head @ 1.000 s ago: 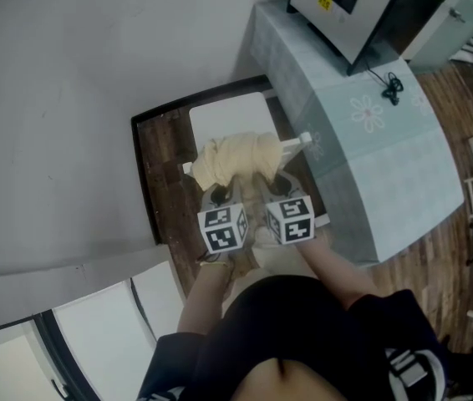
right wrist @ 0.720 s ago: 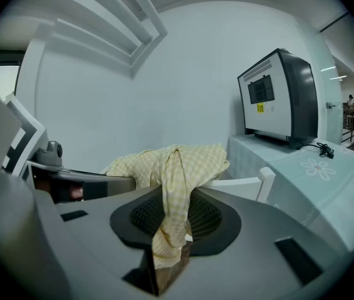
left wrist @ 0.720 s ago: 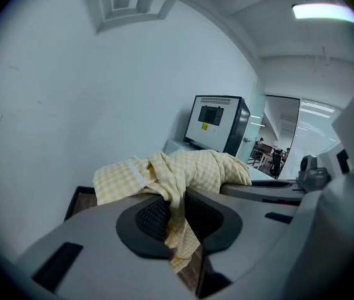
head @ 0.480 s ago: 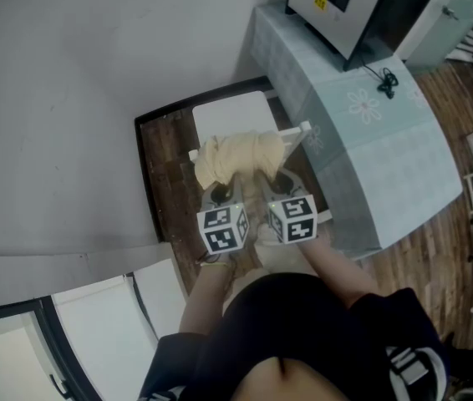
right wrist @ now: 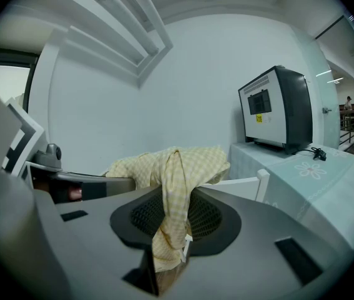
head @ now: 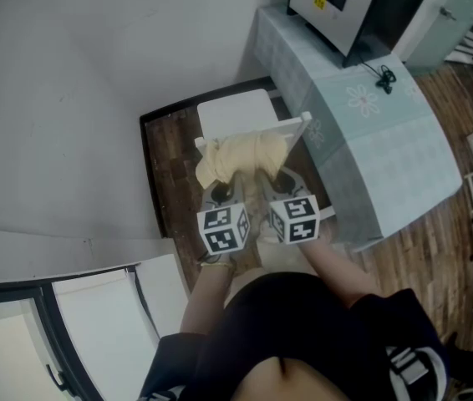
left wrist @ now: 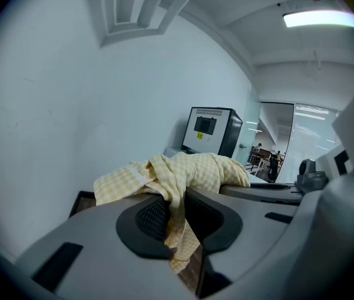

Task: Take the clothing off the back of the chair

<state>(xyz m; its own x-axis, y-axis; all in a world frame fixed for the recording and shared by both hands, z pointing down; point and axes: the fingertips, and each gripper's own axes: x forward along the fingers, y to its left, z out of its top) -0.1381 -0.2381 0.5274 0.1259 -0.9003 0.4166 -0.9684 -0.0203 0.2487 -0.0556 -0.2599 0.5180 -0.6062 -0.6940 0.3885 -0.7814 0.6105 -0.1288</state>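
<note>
As left hand-held gripper (left wrist: 178,220), right hand-held gripper (right wrist: 174,220) clamp | clothing (head: 241,155) between jaws

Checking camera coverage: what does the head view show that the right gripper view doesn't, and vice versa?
Only the head view: the chair seat and the person's forearms. Only the right gripper view: the jaws of the right gripper shut on a fold of the yellow garment. Both: that garment, the chair back and the machine on the table.
</note>
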